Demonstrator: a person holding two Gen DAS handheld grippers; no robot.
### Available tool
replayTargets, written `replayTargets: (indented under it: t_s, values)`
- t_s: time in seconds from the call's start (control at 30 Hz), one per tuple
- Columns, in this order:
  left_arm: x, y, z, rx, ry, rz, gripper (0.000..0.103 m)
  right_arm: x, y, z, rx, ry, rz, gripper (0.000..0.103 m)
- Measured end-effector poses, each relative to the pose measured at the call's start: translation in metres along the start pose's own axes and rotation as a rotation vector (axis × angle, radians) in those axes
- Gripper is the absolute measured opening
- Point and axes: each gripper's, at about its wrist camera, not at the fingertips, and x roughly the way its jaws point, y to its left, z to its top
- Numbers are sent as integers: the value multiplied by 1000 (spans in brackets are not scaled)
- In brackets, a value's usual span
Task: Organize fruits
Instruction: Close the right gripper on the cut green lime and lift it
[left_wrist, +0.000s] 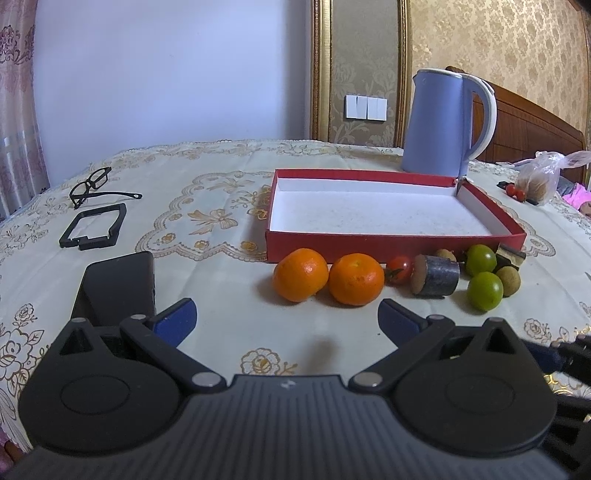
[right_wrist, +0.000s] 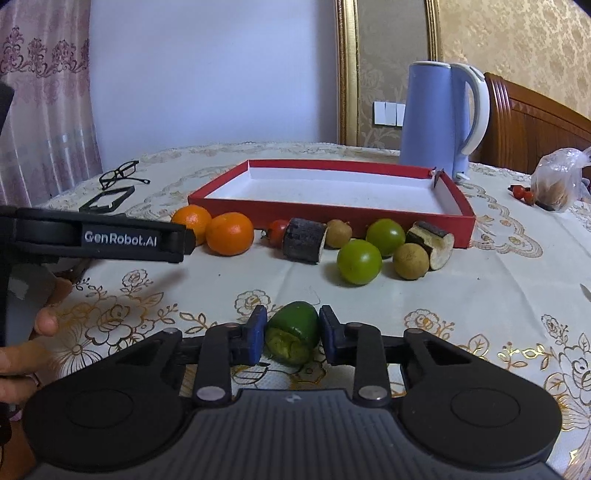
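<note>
A shallow red box with a white inside (left_wrist: 388, 216) (right_wrist: 332, 194) lies empty on the table. In front of it sit two oranges (left_wrist: 300, 274) (right_wrist: 229, 233), a cherry tomato (left_wrist: 398, 268) (right_wrist: 277, 232), two dark sugarcane pieces (left_wrist: 436, 276) (right_wrist: 304, 240), two green fruits (left_wrist: 484, 290) (right_wrist: 359, 261) and brown longans (left_wrist: 509, 280) (right_wrist: 410, 260). My left gripper (left_wrist: 288, 319) is open and empty, just short of the oranges; it also shows from the side in the right wrist view (right_wrist: 110, 238). My right gripper (right_wrist: 293, 334) is shut on a cut green fruit piece (right_wrist: 293, 332), low over the tablecloth.
A blue kettle (left_wrist: 443, 122) (right_wrist: 439, 114) stands behind the box. Glasses (left_wrist: 92, 186), a black frame (left_wrist: 94, 225) and a black phone (left_wrist: 118, 284) lie at the left. A plastic bag (right_wrist: 557, 181) and small red fruits (right_wrist: 522, 194) sit at the far right.
</note>
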Motion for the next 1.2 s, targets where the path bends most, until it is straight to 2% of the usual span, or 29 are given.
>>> replayTargets:
  t_s: [0.23, 0.43, 0.67, 0.87, 0.93, 0.97, 1.0, 1.07, 1.17, 1.2]
  values:
    - [0, -5, -1, 19, -4, -8, 103, 3, -29, 17, 38, -35, -93, 30]
    - [2, -12, -3, 44, -4, -10, 103, 20, -62, 23, 105, -21, -171, 30]
    - [5, -14, -4, 49, 8, -10, 103, 27, -77, 18, 149, 9, -173, 30]
    - [5, -15, -3, 55, 6, -5, 103, 27, -74, 17, 126, 22, -180, 30]
    - [5, -15, -2, 54, 7, -3, 103, 25, -75, 17, 124, 30, -173, 32]
    - [6, -15, -2, 53, 7, -3, 103, 23, -75, 16, 127, 30, -164, 42]
    - [6, -15, -2, 53, 8, -3, 103, 20, -75, 15, 125, 26, -150, 57]
    - [7, -15, -2, 54, 9, -2, 103, 16, -72, 12, 105, 13, -151, 68]
    - [9, -15, -2, 55, 14, -3, 103, 14, -67, 9, 50, 2, -200, 68]
    - [10, -15, -2, 56, 14, -2, 103, 14, -67, 9, 46, 0, -205, 59]
